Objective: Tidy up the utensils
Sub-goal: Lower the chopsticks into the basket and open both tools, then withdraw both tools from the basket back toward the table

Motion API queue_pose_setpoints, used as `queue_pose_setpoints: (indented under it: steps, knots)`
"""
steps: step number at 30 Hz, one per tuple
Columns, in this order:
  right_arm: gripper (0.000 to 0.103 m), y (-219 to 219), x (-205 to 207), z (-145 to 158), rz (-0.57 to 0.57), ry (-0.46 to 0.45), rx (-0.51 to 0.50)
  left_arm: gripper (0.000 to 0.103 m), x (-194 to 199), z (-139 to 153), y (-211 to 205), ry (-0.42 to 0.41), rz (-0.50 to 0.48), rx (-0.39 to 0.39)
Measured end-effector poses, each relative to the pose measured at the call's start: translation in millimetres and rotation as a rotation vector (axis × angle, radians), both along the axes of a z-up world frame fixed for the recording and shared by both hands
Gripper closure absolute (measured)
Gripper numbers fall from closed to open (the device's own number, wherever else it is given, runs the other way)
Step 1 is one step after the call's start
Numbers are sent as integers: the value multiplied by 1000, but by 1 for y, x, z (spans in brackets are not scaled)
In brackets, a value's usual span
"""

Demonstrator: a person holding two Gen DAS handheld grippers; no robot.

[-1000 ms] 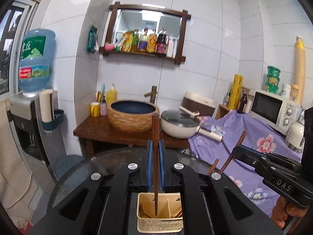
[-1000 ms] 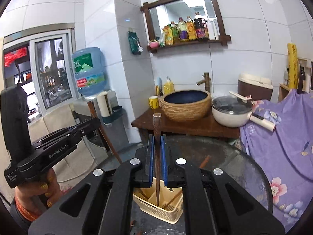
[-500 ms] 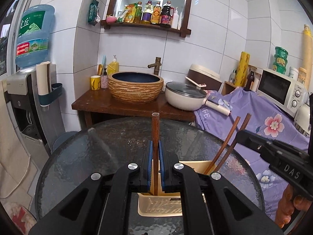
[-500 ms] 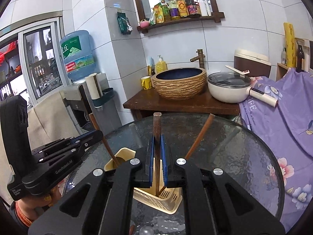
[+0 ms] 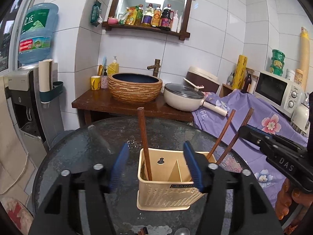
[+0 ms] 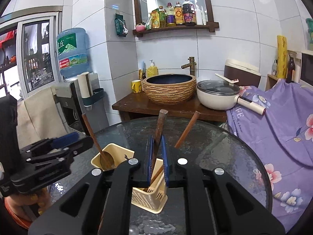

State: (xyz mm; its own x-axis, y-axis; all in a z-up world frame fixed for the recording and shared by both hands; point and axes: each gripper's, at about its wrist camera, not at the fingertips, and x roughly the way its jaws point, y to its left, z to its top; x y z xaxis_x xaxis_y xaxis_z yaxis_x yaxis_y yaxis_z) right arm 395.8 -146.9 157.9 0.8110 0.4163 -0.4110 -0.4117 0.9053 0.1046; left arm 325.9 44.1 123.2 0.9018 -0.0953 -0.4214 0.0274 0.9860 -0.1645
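- Beige perforated utensil caddy (image 5: 164, 188), divided into compartments, stands on the round glass table (image 5: 78, 152).
- Left gripper (image 5: 155, 166): jaws just opened wide; wooden spoon (image 5: 144, 143) stands free in the left compartment.
- Right gripper (image 6: 157, 160): jaws just parting, narrow gap around a dark wooden handle (image 6: 159, 129) over the caddy's right end.

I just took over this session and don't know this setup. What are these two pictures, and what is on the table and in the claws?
No robot: a person holds a two-finger gripper in each hand, each with a camera looking along its fingers; one picture per gripper. On the glass table stands a caddy. The left gripper has just been opening its jaws; a spoon stands free between them in the caddy. The right gripper has too, a wooden handle loose between its jaws. Nothing is gripped.
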Motion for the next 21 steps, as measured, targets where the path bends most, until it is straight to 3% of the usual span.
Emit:
queue_pose_setpoints:
  steps: [2, 3, 6, 7, 13, 17, 21]
  knots:
    - [47, -1, -5, -3, -8, -17, -8, 28, -8, -2, 2, -6, 3, 0]
    - [43, -2, -7, -3, -16, -29, -5, 25, -12, -4, 3, -6, 3, 0]
    - [41, -8, -18, -6, -50, -64, -3, 14, -27, -13, 8, 3, 4, 3]
    - [35, -9, -24, -8, -52, -73, -1, 11, -31, -16, 9, 11, 4, 9]
    - [19, 1, -62, -28, -45, -95, -96, 10, -58, -46, 20, 81, 38, 48]
    - [19, 10, -72, -61, -19, 15, -137, 10, -74, -76, 25, 155, 61, 72]
    - [19, 13, -80, -104, 17, 154, -97, 11, -87, -103, 30, 225, 67, 68]
